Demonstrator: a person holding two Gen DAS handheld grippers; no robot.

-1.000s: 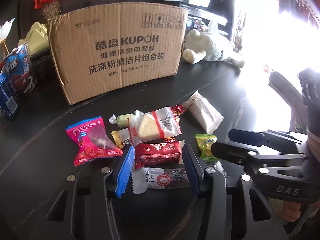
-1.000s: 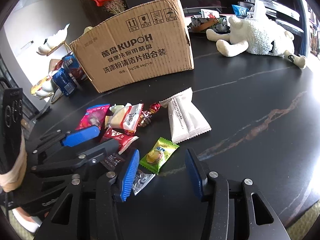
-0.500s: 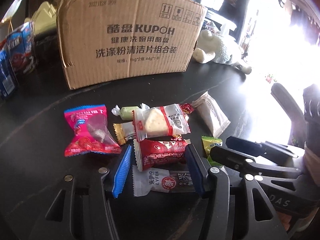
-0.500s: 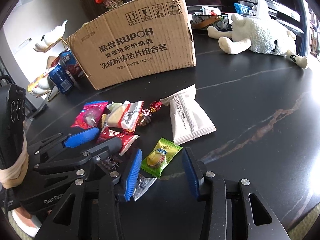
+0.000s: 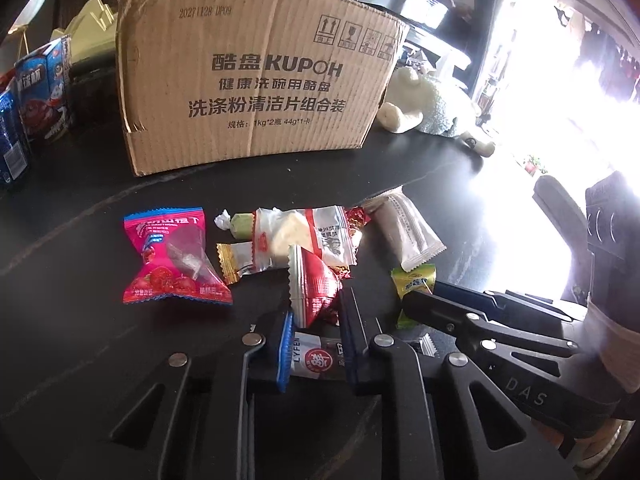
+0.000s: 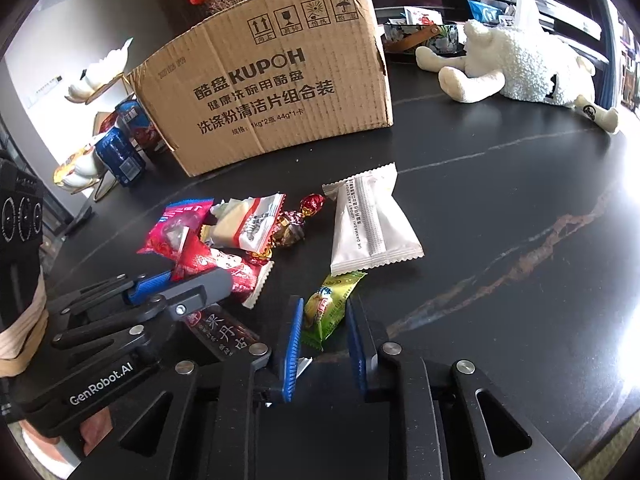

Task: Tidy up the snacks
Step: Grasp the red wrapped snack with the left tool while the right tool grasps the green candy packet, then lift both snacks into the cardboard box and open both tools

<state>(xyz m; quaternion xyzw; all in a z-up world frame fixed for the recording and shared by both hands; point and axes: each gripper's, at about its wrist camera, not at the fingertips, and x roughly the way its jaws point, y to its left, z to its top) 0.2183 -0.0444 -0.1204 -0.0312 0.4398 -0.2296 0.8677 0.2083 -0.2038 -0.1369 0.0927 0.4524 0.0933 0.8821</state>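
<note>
Loose snack packets lie on the black table (image 6: pixel 500 200) before a cardboard box (image 5: pixel 256 92). My left gripper (image 5: pixel 316 314) has its jaws closing on a red snack packet (image 5: pixel 316 284). The blue pads squeeze it so it crumples and stands on edge. A white LYFEN packet (image 5: pixel 316 356) lies flat under those fingers. My right gripper (image 6: pixel 323 322) has its jaws closing on a green snack packet (image 6: pixel 332 292), pinched by its near end between the pads. A pink packet (image 5: pixel 172 256) and a white pillow packet (image 6: pixel 368 224) lie untouched.
A plush sheep (image 6: pixel 528 64) lies at the back right. Blue snack boxes (image 5: pixel 40 92) stand left of the box. The two grippers sit side by side, close together, over the snack pile. Bare table stretches to the right of the white packet.
Both pairs of jaws have narrowed from wide open onto their packets. The red packet has buckled upward between the left pads. The green packet is now squeezed between the right pads.
</note>
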